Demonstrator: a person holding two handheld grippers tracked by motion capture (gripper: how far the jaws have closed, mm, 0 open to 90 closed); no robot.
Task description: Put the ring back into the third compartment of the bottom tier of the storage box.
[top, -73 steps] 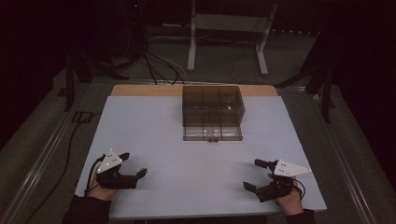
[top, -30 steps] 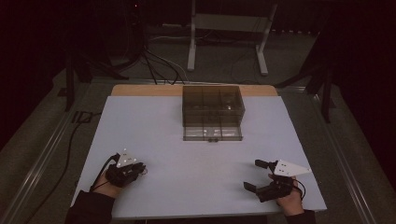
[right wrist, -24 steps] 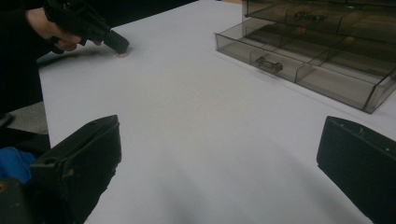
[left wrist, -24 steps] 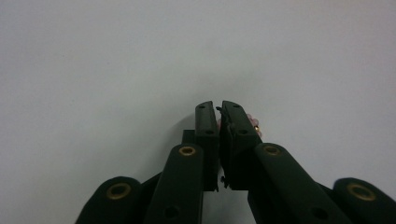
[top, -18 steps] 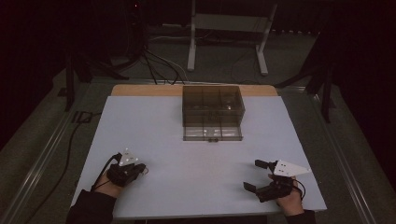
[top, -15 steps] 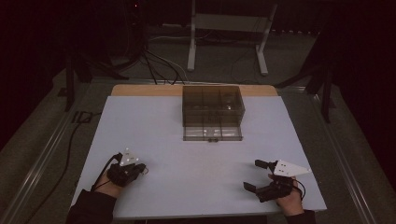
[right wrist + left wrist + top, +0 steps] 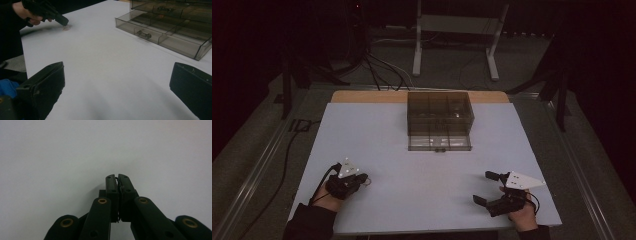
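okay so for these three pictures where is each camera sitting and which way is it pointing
High view: above the person's side, looking forward and down on the table; both forearms show.
Left gripper view: rides the left tool, facing bare tabletop; jaws together.
Right gripper view: rides the right tool, facing the drawer box; jaws wide.
The high and right gripper views share the box and left tool.

Something thin sits pinched in the left claw (image 7: 117, 185), too small to identify.

Smoky plastic drawer box (image 7: 440, 120) mid-table (image 7: 387, 135).

Drawer box (image 7: 440, 120) at table's (image 7: 412, 165) far middle
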